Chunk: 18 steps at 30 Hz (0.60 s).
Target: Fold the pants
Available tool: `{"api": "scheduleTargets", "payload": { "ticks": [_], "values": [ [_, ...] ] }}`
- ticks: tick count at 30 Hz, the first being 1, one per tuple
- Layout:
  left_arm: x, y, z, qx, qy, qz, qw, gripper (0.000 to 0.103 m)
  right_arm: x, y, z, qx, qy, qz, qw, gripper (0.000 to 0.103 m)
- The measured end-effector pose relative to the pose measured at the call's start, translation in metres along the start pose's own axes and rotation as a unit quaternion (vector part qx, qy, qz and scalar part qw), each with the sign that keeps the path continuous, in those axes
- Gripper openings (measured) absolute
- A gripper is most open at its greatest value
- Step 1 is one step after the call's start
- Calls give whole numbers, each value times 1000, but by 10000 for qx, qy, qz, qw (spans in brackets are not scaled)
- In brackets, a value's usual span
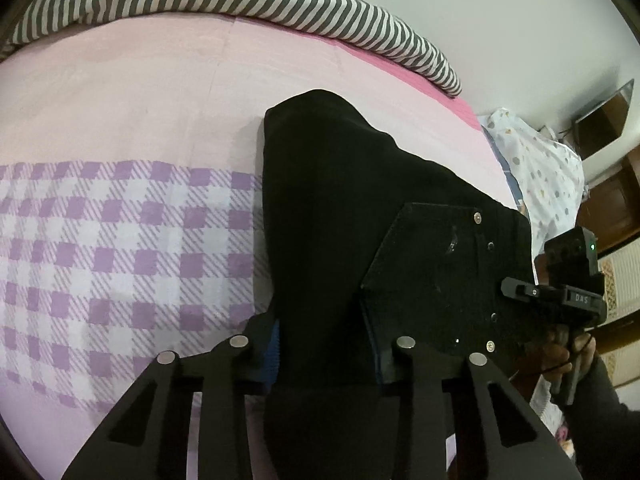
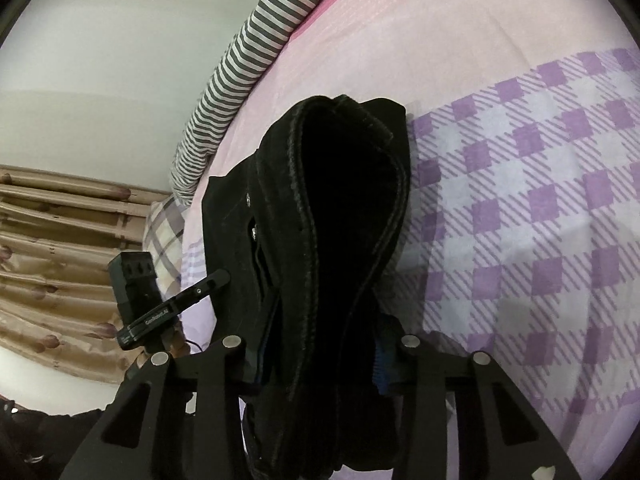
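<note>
Left wrist view: left claw [image 1: 326,354] clamps black denim pants [image 1: 340,200], lifted over the pink-and-purple checked bed [image 1: 120,240]. Right claw [image 2: 320,354] pinches the stitched waistband, other end.

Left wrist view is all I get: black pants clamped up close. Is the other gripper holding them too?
Observer: Yes. The right gripper is shut on the pants at the waistband.
Operator: Is that waistband pressed flat?
Observer: No, it gapes open, with a dark hollow between its two edges.
Operator: What lies behind the left gripper?
Observer: Brown curtains hang behind it.
</note>
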<state>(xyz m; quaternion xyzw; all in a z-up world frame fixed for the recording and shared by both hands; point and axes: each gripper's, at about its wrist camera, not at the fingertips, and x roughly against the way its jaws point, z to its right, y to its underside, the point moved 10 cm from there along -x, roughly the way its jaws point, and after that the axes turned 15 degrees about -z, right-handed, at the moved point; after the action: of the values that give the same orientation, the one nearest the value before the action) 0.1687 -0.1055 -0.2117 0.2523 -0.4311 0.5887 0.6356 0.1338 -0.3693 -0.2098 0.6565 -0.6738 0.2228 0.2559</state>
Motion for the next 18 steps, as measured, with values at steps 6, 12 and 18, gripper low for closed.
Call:
{"api": "scheduleTargets", "payload": {
  "ticks": [6,12,18],
  "values": [
    [2,1,3,-53,28,93,9999,26,-3,-1,-3,-178,247,151,9994,34],
    [4,-2,8,-41,230,37,9997,20,-2,-2,-16,-297,528,528,9968,29],
    [15,-4,17,-239,269,146,9992,14,0,-2,-25,-399,634,779,9941,27]
  ]
}}
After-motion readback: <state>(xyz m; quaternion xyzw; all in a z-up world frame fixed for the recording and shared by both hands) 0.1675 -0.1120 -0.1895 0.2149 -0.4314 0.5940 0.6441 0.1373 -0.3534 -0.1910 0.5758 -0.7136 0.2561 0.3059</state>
